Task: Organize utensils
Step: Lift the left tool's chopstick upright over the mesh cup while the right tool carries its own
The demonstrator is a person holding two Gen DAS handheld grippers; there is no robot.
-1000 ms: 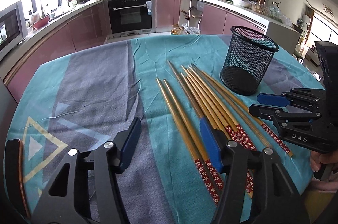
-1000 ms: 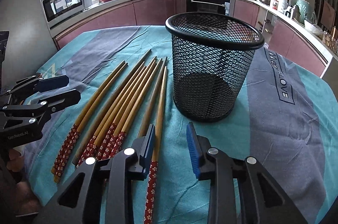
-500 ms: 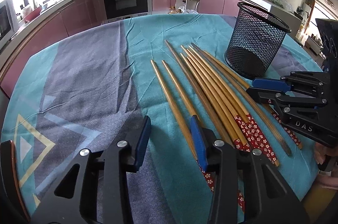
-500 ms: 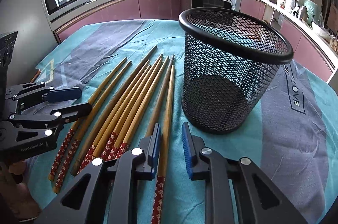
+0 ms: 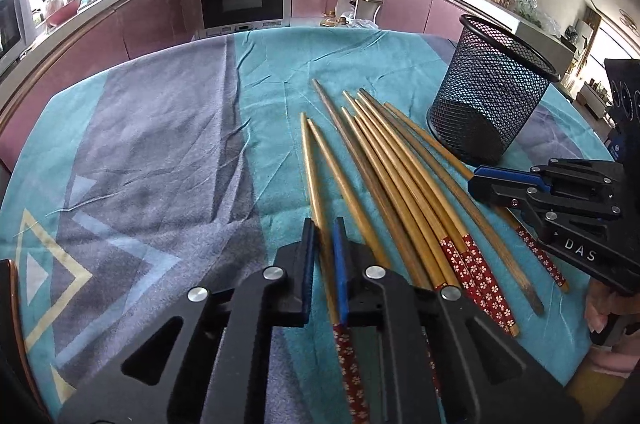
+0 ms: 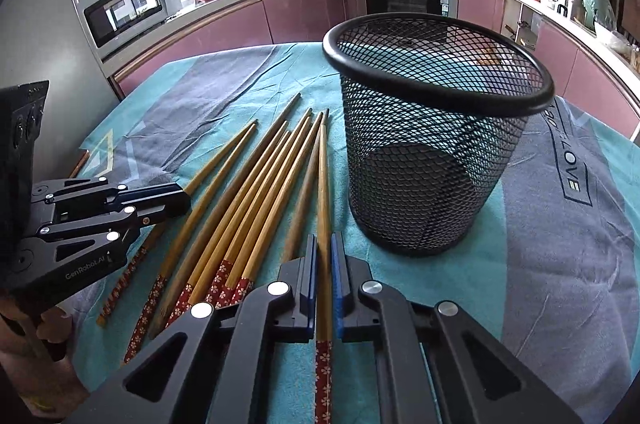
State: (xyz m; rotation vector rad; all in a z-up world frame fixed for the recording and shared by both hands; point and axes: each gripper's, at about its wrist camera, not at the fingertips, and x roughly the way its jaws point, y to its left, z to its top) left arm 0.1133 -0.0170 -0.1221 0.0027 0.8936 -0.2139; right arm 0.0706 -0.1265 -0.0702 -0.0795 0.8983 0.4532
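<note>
Grippers have closed since a second ago. Left gripper [image 5: 324, 236] now pinches the leftmost chopstick [image 5: 314, 184]; right gripper [image 6: 324, 252] clamps the chopstick nearest the mesh cup [image 6: 436, 160].

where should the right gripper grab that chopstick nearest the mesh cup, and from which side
On the bare wooden shaft just ahead of its red floral end, coming in along its length from the handle end. The chopstick nearest the mesh cup lies flat at the row's edge, with cloth free on the mesh cup side, so the fingers can straddle it. The right gripper already pinches it there.
</note>
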